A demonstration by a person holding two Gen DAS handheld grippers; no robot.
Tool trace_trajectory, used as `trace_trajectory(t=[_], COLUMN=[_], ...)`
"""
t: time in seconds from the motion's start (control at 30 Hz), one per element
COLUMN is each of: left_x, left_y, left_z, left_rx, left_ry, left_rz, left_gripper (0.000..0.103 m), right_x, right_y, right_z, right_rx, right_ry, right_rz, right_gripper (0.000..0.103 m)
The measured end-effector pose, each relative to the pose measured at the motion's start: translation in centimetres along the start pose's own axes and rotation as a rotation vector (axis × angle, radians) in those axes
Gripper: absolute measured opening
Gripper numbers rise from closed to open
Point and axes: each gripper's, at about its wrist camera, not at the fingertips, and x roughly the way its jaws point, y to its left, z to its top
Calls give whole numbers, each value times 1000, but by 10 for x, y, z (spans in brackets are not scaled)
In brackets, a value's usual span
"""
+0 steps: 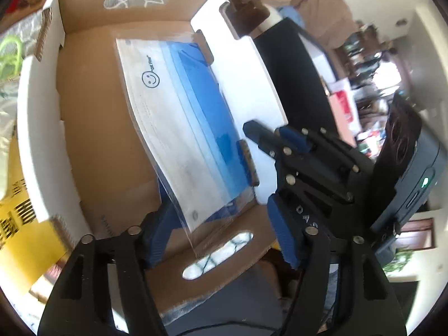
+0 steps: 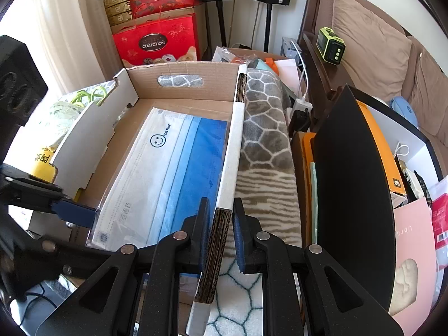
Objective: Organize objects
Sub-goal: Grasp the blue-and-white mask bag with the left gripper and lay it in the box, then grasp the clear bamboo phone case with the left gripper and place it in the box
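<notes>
The clear plastic pack of white-and-blue face masks (image 2: pixel 165 179), printed with a smiley face, is lying flat on the floor of the open brown corrugated cardboard box (image 2: pixel 184 84), its long blue edge running along the box's right wall. The left claw (image 1: pixel 221 232) is hanging over the pack's near corner with its blue-padded fingers (image 1: pixel 282 232) spread apart; the pack's clear edge is sitting between them, but the pads are not pressing on it. The right claw (image 2: pixel 221 238) is pinching the white-faced right wall (image 2: pixel 232 154) of the box near its front end, one blue pad on each side of the corrugated edge. A grey fleece blanket with a white honeycomb pattern (image 2: pixel 263 128) is lying just beside that wall, outside the box.
</notes>
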Motion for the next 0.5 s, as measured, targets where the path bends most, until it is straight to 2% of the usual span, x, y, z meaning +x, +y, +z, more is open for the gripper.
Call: trace_trajectory(t=[0.03, 0.07, 0.1, 0.27, 0.37, 0.5], left_x=[-4, -9, -17, -53, -80, -115], left_y=[-2, -4, -4, 9, 29, 57], left_z=[-2, -4, -7, -25, -27, -32], left_rx=[4, 6, 4, -33, -65, -140], left_ry=[-8, -25, -47, -129, -203, -313], left_rz=[13, 29, 42, 7, -41, -47], left_gripper=[70, 81, 84, 85, 85, 85], right_x=[0, 0, 0, 0, -1, 0], right_y=[0, -1, -1, -1, 0, -1], right_z=[0, -1, -1, -2, -2, -1], right_rx=[2, 4, 5, 19, 16, 16], right_ry=[1, 2, 2, 0, 0, 2], right_rz=[2, 1, 1, 7, 6, 6], right_gripper=[15, 15, 15, 15, 15, 15])
